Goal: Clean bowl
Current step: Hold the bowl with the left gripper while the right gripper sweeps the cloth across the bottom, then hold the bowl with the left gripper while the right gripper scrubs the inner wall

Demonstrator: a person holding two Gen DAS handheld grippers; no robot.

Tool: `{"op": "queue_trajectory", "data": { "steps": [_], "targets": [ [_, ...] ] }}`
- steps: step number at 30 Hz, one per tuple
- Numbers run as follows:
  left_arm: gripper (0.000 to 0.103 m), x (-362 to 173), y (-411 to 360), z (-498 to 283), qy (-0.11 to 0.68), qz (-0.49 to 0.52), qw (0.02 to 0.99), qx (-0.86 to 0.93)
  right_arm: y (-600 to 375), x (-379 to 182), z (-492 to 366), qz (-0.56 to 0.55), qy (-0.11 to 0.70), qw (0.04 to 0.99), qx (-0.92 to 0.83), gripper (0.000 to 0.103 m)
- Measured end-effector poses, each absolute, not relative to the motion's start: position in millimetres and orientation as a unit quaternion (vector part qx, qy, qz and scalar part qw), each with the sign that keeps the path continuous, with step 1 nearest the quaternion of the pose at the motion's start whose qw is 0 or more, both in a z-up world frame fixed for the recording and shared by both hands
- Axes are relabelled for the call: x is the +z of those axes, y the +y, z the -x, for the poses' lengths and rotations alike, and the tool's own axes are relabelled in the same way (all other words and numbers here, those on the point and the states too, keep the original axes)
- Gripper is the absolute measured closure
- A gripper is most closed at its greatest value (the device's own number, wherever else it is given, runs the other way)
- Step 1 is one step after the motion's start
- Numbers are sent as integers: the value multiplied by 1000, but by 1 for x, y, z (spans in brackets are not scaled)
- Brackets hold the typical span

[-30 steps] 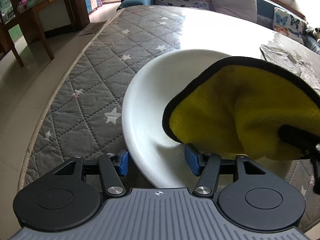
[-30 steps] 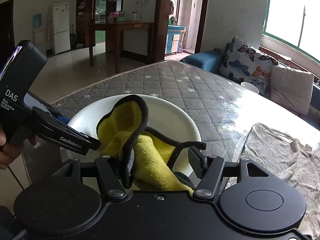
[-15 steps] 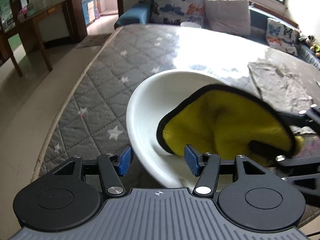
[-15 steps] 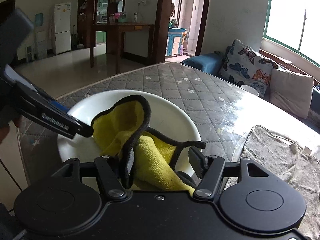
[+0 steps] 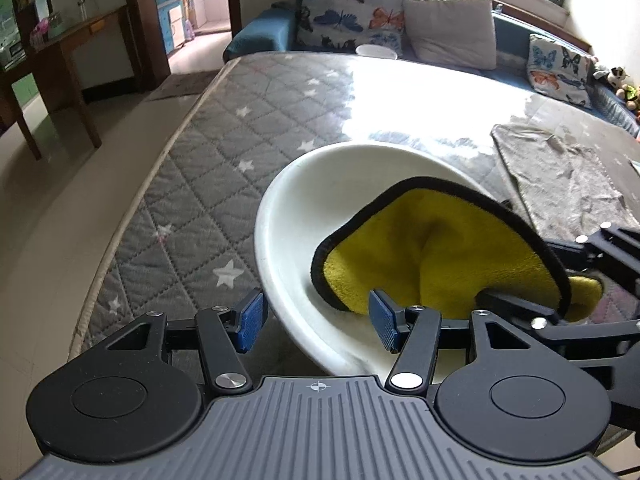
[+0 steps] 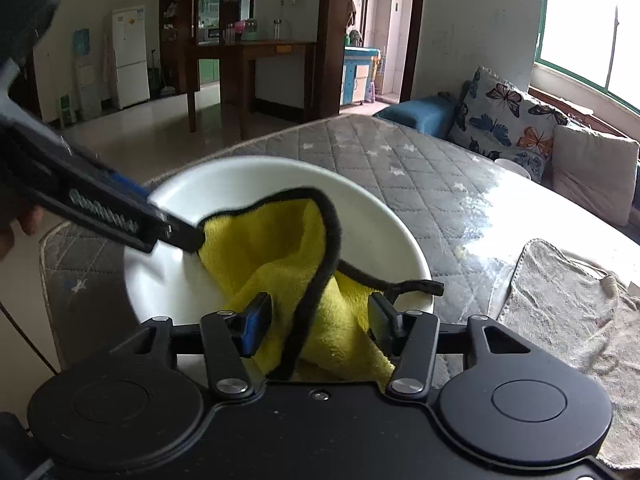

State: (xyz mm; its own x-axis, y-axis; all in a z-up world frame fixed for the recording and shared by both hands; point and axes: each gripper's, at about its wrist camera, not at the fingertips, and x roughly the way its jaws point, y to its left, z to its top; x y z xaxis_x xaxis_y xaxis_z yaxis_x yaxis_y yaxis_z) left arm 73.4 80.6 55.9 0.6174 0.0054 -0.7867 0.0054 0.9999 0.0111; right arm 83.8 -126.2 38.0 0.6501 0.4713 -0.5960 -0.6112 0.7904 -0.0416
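A white bowl (image 5: 304,208) (image 6: 256,176) hangs tilted above the table. My left gripper (image 5: 316,322) is shut on its near rim, one blue pad outside the wall and one inside. In the right wrist view the left gripper's fingers (image 6: 120,216) cross the bowl's left rim. A yellow cloth (image 5: 440,256) (image 6: 276,248) with a black edge lies bunched inside the bowl. My right gripper (image 6: 319,324) has the cloth between its pads, and its jaws are closing on it. The right gripper's fingers (image 5: 516,306) enter from the right in the left wrist view.
The table (image 5: 224,168) has a grey quilted star cover; its edge and the floor lie to the left. A grey towel (image 5: 560,184) (image 6: 560,300) lies on the right. A small white cup (image 5: 376,51) stands at the far edge, before a sofa with cushions (image 5: 448,28).
The left gripper has risen with the bowl, which now sits higher and more tilted. The right gripper's jaws have narrowed on the cloth, which has spread further up the bowl's wall.
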Motion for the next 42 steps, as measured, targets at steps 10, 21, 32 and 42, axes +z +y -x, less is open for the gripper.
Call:
{"op": "queue_trajectory", "data": {
  "steps": [10, 21, 32, 42],
  "targets": [
    [46, 42, 88, -74, 453, -6, 891, 14, -112, 42, -98, 109, 289, 899, 309, 48],
    [46, 33, 80, -65, 475, 9, 880, 7, -106, 21, -107, 114, 327, 887, 305, 75],
    [54, 24, 73, -65, 481, 0, 876, 20, -113, 10, -109, 96, 339, 888, 295, 79],
    [56, 25, 74, -67, 475, -21, 880, 16, -110, 7, -115, 111, 323, 899, 274, 78]
  ]
}}
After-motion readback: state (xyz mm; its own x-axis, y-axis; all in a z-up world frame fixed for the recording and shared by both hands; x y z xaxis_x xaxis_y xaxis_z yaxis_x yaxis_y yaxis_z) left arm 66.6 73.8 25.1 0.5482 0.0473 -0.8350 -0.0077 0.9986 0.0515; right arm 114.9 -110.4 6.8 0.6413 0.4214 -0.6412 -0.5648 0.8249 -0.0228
